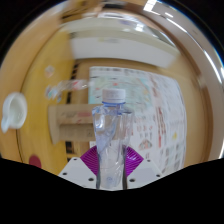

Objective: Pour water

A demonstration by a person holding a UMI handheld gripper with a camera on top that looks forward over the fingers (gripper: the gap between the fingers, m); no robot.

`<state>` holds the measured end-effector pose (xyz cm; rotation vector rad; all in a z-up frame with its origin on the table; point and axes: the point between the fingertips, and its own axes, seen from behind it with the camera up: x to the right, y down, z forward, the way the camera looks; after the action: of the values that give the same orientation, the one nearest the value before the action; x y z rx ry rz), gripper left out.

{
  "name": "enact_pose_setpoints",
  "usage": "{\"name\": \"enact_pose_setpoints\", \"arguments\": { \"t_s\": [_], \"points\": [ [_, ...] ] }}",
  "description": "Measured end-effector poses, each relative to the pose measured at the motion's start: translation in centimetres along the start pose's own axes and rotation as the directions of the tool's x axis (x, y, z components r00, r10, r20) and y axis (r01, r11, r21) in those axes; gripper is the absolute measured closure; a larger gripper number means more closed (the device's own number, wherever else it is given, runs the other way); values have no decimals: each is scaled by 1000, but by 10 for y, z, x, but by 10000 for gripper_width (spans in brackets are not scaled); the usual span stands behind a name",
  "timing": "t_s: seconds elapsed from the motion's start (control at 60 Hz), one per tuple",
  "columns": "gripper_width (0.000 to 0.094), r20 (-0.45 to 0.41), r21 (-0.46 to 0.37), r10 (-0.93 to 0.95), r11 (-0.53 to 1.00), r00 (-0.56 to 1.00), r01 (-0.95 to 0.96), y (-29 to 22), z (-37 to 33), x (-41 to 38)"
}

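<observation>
A clear plastic water bottle (110, 130) with a white cap stands upright between my gripper's (109, 165) fingers. Both purple pads (89, 162) press against its lower body, so the gripper is shut on it. The bottle's base is hidden below the fingers. To the left, beyond the fingers, a white cup (12, 112) is seen tilted, its opening facing me.
A pale wooden surface (50, 80) fills the view behind the bottle. A printed sheet with a grid of small pictures and text (155, 105) lies beyond the bottle to the right. A light strip (110, 45) crosses farther back.
</observation>
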<state>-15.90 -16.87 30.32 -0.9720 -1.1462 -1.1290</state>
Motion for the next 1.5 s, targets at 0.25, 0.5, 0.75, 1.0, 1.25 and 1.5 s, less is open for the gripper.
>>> {"name": "enact_pose_setpoints", "arguments": {
  "t_s": [0.25,0.5,0.75,1.0,1.25,1.5],
  "points": [
    [644,-132,-27,789,602,600,-798,59,12,98],
    [645,-67,-249,988,118,138,-961,113,24,-33],
    [644,-62,-421,997,17,48,-907,122,26,-178],
    [593,-43,-426,996,53,79,-903,121,24,-216],
    [63,-56,-521,994,48,91,-852,123,2,-204],
    [87,-99,-553,988,48,122,-832,89,-93,-144]
  ]
}}
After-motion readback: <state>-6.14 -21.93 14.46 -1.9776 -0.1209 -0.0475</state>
